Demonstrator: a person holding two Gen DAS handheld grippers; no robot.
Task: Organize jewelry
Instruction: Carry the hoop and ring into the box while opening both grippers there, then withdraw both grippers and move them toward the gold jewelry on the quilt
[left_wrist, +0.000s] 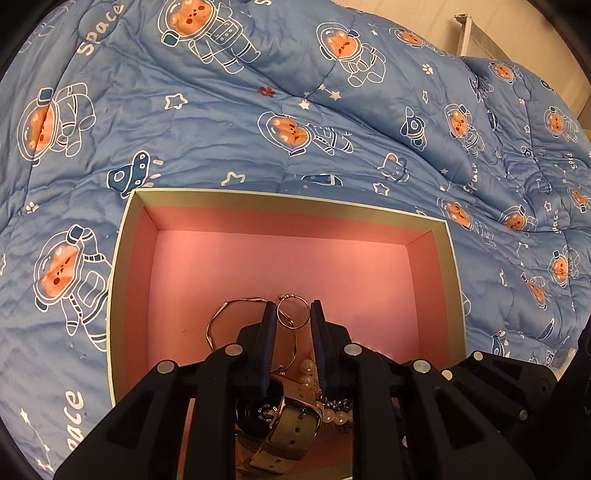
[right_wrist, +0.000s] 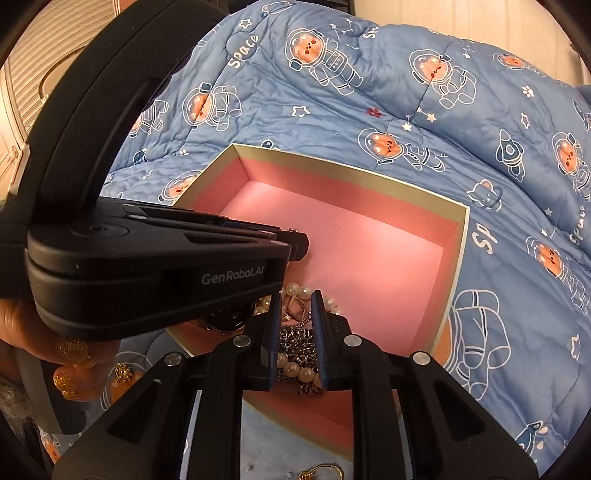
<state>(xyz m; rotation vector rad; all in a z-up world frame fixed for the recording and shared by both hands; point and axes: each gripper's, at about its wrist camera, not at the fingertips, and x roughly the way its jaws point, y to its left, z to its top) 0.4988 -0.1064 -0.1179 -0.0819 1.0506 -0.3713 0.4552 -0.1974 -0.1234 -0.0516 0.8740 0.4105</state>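
Note:
A pink-lined box (left_wrist: 288, 206) lies on a blue space-print quilt; it also shows in the right wrist view (right_wrist: 458, 258). My left gripper (left_wrist: 293, 306) hangs over the box's near end, jaws apart, with a gold ring (left_wrist: 293, 314) between the tips; I cannot tell whether they touch it. Below lie a gold bangle (left_wrist: 218, 317), a watch with a beige strap (left_wrist: 280, 424) and pearl beads (left_wrist: 308, 373). My right gripper (right_wrist: 293, 299) is open above a pearl strand (right_wrist: 299, 371), a dark chain (right_wrist: 297, 339) and a rose-gold piece (right_wrist: 295, 308). The left gripper's body (right_wrist: 155, 273) crosses that view.
A gold ring (right_wrist: 321, 470) and a small gold charm (right_wrist: 123, 373) lie on the quilt (left_wrist: 221, 110) outside the box's near edge. The far half of the box floor (right_wrist: 362, 243) is bare pink. A wall and a blind stand beyond the bed.

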